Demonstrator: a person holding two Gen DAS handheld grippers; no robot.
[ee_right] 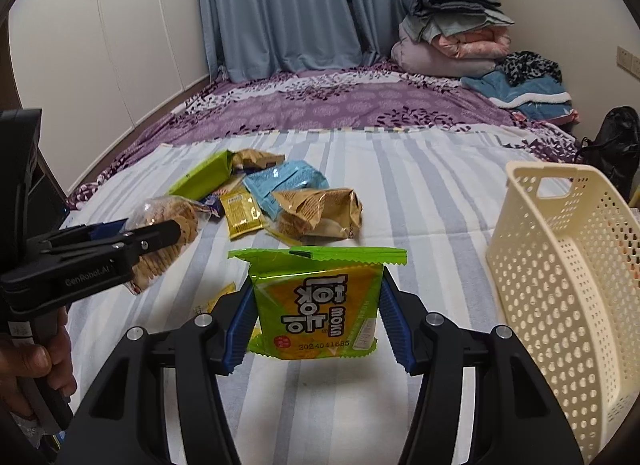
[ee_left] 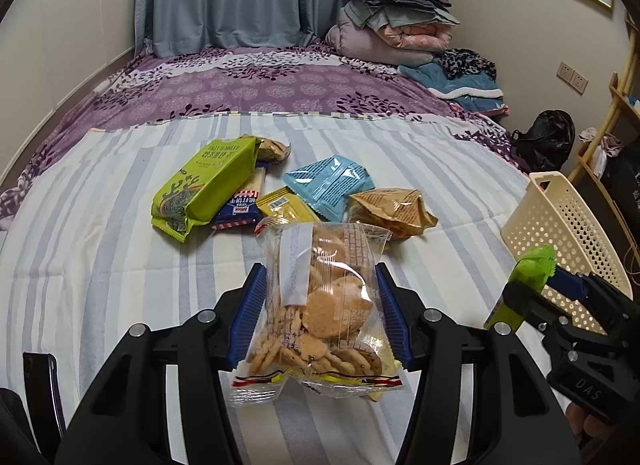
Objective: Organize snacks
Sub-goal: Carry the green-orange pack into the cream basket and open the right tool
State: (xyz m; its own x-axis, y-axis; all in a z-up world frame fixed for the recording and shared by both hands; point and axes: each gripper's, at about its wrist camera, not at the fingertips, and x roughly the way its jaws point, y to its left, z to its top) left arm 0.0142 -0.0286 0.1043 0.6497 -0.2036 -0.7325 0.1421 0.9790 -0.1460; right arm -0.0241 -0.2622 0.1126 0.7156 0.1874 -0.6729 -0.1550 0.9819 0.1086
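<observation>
The left claw (ee_left: pixel 320 305) grips a clear cookie bag (ee_left: pixel 320 317) at the lower centre of its view, lifted off the striped bed (ee_left: pixel 100 265). The right claw (ee_right: pixel 316 317) grips a green packet (ee_right: pixel 316 305) at lower centre. The cream basket (ee_right: pixel 560 285) stands at the right edge, and loose snacks (ee_right: pixel 280 201) lie mid-frame.

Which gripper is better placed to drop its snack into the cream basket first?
Probably the right gripper: its green packet hangs right beside the basket, while the left gripper with the cookie bag is farther away.
</observation>
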